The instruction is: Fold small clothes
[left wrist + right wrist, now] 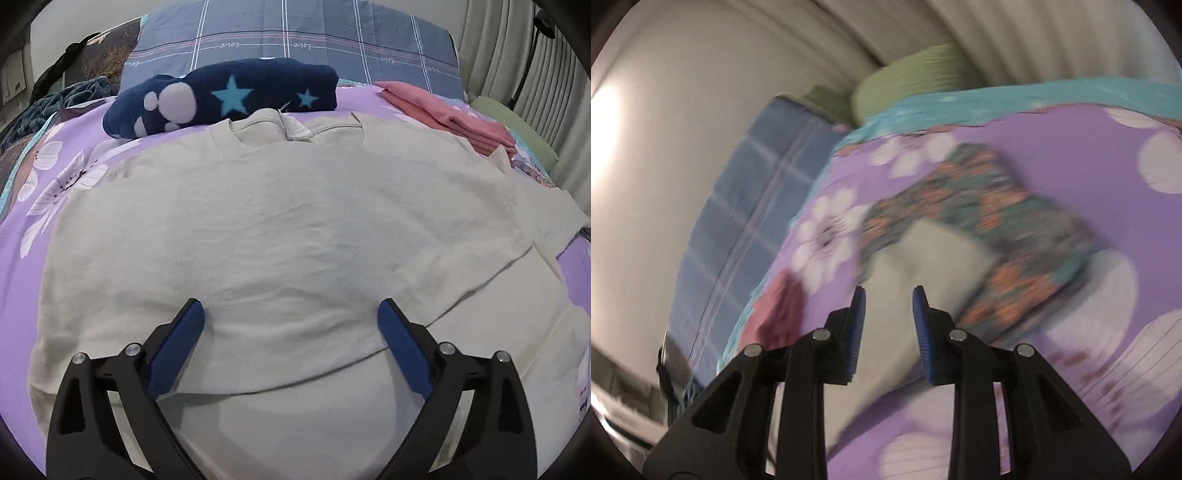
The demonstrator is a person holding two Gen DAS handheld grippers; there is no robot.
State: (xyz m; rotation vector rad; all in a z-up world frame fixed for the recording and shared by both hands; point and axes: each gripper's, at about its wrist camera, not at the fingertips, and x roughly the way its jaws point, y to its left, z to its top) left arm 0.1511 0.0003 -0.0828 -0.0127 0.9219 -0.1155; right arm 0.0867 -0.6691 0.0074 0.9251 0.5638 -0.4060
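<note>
A cream T-shirt [280, 221] lies spread on the purple flowered bedsheet [74, 162], its collar and white label at the far side. One layer of it lies folded over another near the front. My left gripper [290, 306] hovers over that near part, jaws wide open, with only flat cloth under the gap. The right wrist view is blurred. There my right gripper [889, 293] stands partly open above a corner of cream cloth [923, 251] that lies against a teal-and-orange patterned garment [1015, 206]. Nothing sits between its pads.
A navy fleece with blue stars [229, 96] lies beyond the collar, and a folded pink garment [454, 118] at the far right. A grey-blue checked pillow [314, 37] lines the headboard side. A green pillow [517, 133] and curtains [535, 74] bound the right.
</note>
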